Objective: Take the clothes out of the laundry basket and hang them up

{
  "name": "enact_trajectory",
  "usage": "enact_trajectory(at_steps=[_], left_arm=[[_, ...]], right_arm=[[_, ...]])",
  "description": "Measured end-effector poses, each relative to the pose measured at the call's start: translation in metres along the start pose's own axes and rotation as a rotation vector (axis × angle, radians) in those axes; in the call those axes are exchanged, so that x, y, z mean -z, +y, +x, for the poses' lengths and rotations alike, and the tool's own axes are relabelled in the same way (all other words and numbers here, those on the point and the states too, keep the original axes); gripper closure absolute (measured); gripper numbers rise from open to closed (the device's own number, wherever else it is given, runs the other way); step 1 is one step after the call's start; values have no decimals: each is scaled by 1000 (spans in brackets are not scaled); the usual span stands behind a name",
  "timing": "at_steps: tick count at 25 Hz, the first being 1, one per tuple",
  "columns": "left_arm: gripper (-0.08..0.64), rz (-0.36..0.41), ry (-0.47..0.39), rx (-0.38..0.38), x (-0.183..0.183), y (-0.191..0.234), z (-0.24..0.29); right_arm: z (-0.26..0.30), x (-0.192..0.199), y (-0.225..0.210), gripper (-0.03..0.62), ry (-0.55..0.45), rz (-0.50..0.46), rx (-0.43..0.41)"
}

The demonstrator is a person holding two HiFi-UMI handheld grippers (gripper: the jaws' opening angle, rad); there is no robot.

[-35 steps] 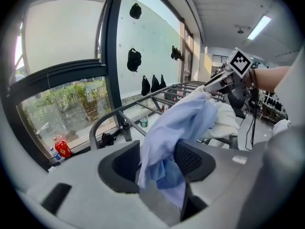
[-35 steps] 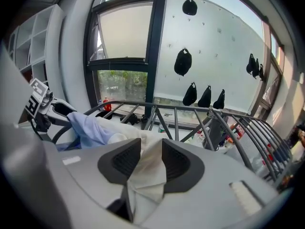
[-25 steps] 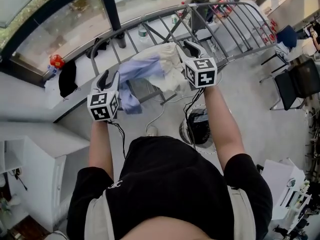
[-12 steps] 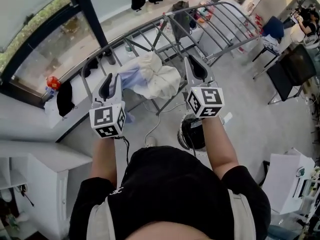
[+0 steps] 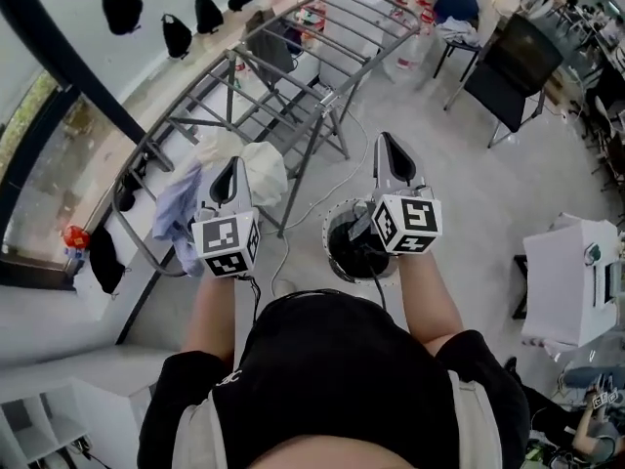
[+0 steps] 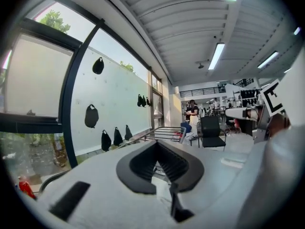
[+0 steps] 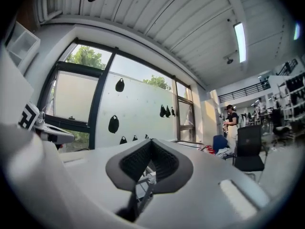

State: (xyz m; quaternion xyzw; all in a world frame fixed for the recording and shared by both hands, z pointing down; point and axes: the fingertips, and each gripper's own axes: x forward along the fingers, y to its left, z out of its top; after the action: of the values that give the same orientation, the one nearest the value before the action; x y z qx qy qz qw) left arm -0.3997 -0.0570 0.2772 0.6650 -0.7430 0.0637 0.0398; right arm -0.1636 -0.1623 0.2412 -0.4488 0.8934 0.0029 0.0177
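Observation:
A white garment (image 5: 256,161) and a pale blue one (image 5: 180,208) lie draped in a bunch over a rail of the grey metal drying rack (image 5: 293,62). The round black laundry basket (image 5: 348,245) stands on the floor below my right hand. My left gripper (image 5: 229,167) is in the air beside the white garment, clear of it. My right gripper (image 5: 388,143) hangs over the floor above the basket. Both have just been closing and are shut with nothing between their jaws, as the left gripper (image 6: 157,146) and right gripper (image 7: 151,144) views show.
A black chair (image 5: 510,59) and a second chair with clothes on it (image 5: 454,8) stand at the far right. A white machine (image 5: 576,286) is at the right edge. Black bags (image 5: 122,8) hang on the window wall. A white cable (image 5: 293,233) runs across the floor.
Both grippers have drawn back from the clothes on the rack and risen, and their jaws have shut empty. The clothes stay on the rail. The head view has swung to the right.

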Motion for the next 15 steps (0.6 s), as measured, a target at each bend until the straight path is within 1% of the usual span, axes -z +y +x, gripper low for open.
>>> enact_trajectory(at_steps=[4, 8, 11, 15], left_arm=[[555, 26, 8, 116, -2, -57, 26], [555, 50, 21, 222, -2, -110, 44], [555, 62, 28, 285, 1, -144, 51], [555, 83, 37, 344, 7, -179, 56]], right_arm=[[-36, 3, -51, 580, 8, -6, 120], [-70, 8, -88, 578, 26, -12, 208], [-93, 12, -109, 578, 33, -13, 254], [-114, 17, -132, 578, 43, -16, 300]])
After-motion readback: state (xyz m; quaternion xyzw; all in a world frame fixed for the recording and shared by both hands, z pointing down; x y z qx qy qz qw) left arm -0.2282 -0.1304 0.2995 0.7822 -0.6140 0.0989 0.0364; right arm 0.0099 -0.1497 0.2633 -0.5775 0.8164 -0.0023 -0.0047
